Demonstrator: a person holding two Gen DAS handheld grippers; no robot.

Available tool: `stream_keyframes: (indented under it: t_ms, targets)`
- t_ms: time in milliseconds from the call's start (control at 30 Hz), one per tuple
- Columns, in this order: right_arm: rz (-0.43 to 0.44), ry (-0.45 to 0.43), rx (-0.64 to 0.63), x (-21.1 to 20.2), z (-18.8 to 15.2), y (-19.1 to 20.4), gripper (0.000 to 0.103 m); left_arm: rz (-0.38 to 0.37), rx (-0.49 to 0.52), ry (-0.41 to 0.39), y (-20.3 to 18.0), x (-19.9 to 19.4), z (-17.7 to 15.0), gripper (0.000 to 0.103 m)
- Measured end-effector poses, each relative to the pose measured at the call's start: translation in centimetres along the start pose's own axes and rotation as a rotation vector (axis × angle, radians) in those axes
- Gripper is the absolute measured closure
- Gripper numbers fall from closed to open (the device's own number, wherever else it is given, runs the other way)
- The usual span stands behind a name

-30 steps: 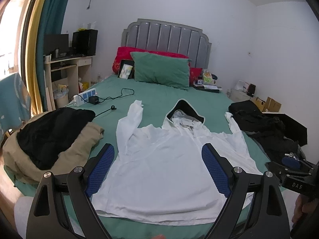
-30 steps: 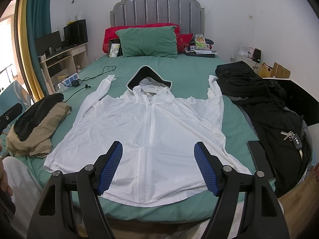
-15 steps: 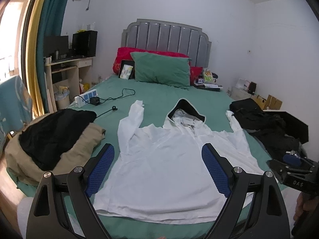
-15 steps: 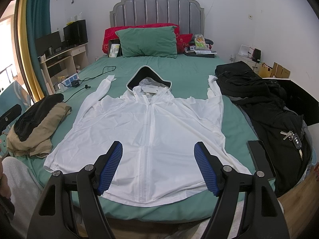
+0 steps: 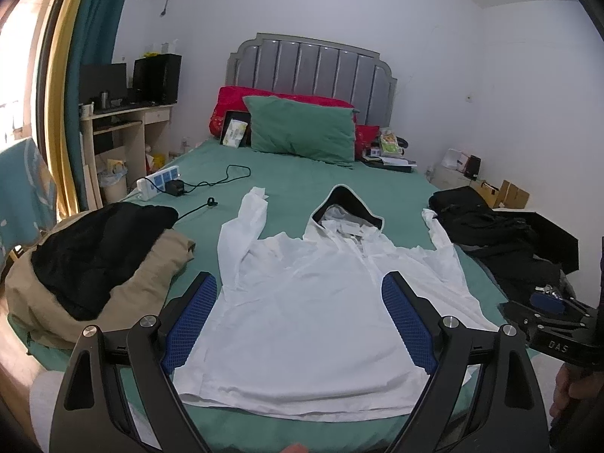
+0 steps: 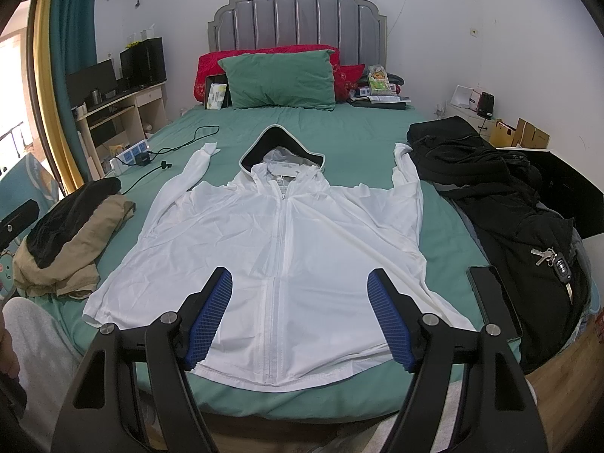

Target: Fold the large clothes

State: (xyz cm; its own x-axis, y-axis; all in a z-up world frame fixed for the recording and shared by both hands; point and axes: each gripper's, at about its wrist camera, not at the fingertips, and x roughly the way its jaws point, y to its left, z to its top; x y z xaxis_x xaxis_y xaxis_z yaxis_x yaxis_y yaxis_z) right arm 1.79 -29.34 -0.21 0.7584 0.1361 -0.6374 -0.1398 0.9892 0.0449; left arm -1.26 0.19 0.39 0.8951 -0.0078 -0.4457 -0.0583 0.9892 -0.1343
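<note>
A white zip-front hooded jacket of thin fabric [image 6: 287, 249] lies spread flat, front up, on the bed with the green sheet [image 6: 351, 139], filling the centre of both frames; hem toward the lower edge, dark-lined hood [image 6: 282, 147] toward the headboard, zipper closed down the middle. Both sleeves run up-frame beside the body: 1 sleeve [image 5: 245, 226] at centre-left of the left wrist view, the other sleeve [image 6: 406, 173] at centre-right of the right wrist view. Left hand-held gripper [image 5: 298, 321]: blue-padded fingers wide apart, nothing between them, held above the jacket's lower part at the bottom of its frame. Right hand-held gripper [image 6: 298, 317]: likewise spread wide, holding nothing, above the hem and zipper line. In the left wrist view the right gripper's black body shows at the lower right edge. Left side of frame: a pile of tan and black clothes [image 6: 71, 234] on the sheet, apart from the jacket. Right side: a heap of black clothing [image 6: 502, 196] with a bunch of keys [image 6: 555, 260] on top, and a dark smartphone [image 6: 494, 302] flat on the sheet just beside the jacket's lower right corner. Upper centre: a green pillow [image 6: 281, 79] against red pillows [image 6: 226, 62] and a grey padded headboard [image 6: 298, 19]. Centre-left: a white power strip [image 6: 130, 156] with a black cable.
</note>
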Motion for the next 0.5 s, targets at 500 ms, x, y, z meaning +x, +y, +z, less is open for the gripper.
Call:
stream_keyframes:
  t_ms: [500]
  targets:
    - [0.000,0.000,0.001,-0.03,0.04,-0.03,0.029,-0.023,0.003,0.003,0.20,-0.01,0.24,0.012]
